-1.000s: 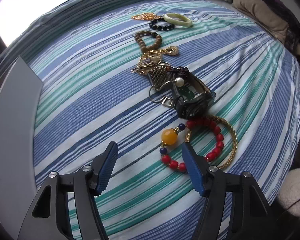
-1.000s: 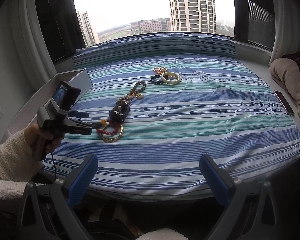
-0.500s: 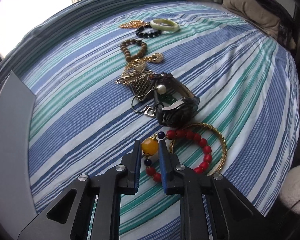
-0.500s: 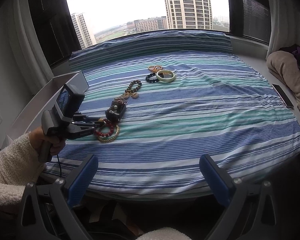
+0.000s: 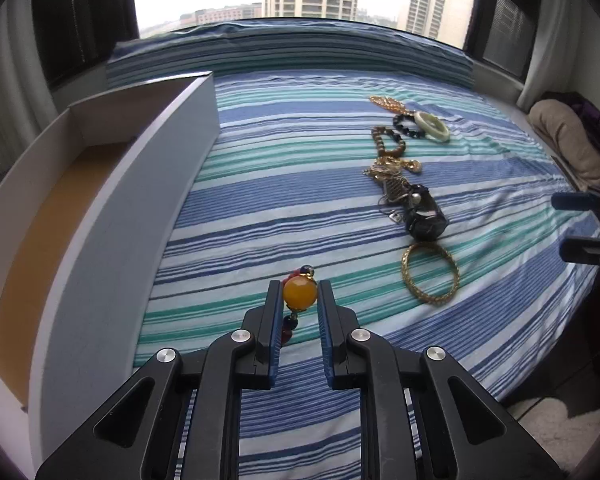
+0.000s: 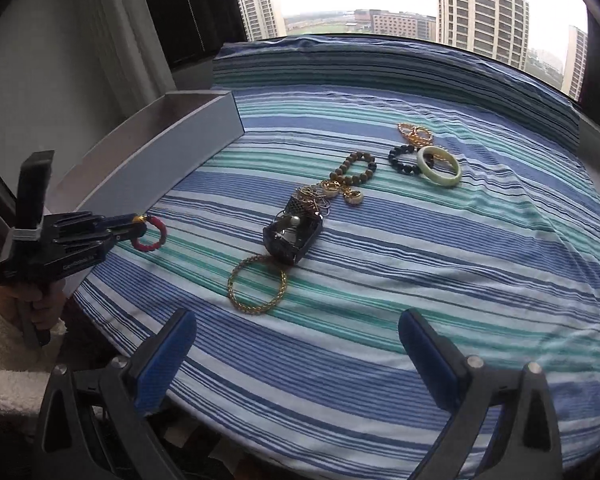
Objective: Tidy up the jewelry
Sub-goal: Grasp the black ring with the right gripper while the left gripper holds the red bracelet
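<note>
My left gripper (image 5: 299, 295) is shut on the red bead bracelet, pinching its big amber bead (image 5: 299, 293); the red loop (image 6: 148, 234) hangs from it above the striped bedspread, next to the open grey drawer (image 5: 140, 184). On the bed lie a gold chain bangle (image 5: 430, 273), a black watch (image 5: 424, 216), a tangle of gold pieces (image 5: 392, 172), a brown bead bracelet (image 5: 388, 140), a black bead bracelet (image 5: 408, 126) and a pale green bangle (image 5: 432, 126). My right gripper (image 6: 296, 354) is open and empty above the bed's near edge.
The drawer (image 6: 152, 160) stands along the bed's left side, its wooden bottom bare. A beige cushion (image 5: 564, 140) lies at the far right. The striped bedspread (image 6: 440, 264) runs to a window at the back.
My left gripper closed on the amber bead, lifted the red bracelet off the gold bangle and swung left toward the drawer. My right gripper moved in closer over the bed.
</note>
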The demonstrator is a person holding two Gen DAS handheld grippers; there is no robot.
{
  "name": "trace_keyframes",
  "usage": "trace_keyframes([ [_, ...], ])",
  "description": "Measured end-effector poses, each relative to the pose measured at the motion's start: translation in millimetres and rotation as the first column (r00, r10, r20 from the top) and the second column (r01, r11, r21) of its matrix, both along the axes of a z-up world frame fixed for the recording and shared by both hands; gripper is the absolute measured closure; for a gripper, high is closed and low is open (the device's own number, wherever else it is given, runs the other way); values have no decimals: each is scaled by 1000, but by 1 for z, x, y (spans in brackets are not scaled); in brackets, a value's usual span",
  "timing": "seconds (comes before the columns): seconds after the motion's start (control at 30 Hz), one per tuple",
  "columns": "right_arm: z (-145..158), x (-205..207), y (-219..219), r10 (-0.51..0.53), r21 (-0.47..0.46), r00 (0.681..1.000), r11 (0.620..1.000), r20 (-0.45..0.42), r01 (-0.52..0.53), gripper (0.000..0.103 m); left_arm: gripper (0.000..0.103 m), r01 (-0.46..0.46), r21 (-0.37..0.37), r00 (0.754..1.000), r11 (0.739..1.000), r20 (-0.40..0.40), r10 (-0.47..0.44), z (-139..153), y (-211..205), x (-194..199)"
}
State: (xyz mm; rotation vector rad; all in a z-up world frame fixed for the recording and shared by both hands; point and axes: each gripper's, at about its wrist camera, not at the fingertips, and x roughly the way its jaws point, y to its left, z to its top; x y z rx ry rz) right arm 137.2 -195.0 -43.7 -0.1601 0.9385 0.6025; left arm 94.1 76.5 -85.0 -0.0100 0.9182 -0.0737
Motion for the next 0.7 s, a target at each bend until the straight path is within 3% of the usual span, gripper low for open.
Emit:
trace_keyframes([
  [0.1,-20,39,40,127,-53,992,990,-26,-129,4,88,-51,-35,999,998,-11,50,-4,16,-13],
  [0.17,-32,57,63,187,-114,982,975,-31,-190,27,88,-74,-50,997,996,-11,74,-5,22,-20],
  [0.23,-42,71,80,228,-154,972,960,-49,-233,40,88,-87,-71,996,994,-11,86,-6,25,-26],
  [0.33,-57,85,96,279,-198,957,936,-84,-290,43,88,-95,-87,995,992,-13,94,-6,27,-30],
  [0.4,-66,91,105,309,-218,945,920,-105,-325,51,88,-96,-94,995,991,-14,95,-6,27,-30],
  [0.47,-75,94,112,342,-229,929,902,-141,-366,67,88,-97,-101,995,990,-14,96,-6,28,-29],
  [0.53,-84,97,117,355,-253,921,887,-163,-387,72,88,-96,-102,995,990,-13,95,-6,28,-29],
  [0.6,-81,100,114,341,-226,924,899,-176,-375,88,88,-100,-105,995,989,-11,99,-4,28,-31],
  [0.7,-57,93,94,301,-154,938,932,-174,-327,92,88,-94,-123,996,988,0,95,1,29,-37],
])
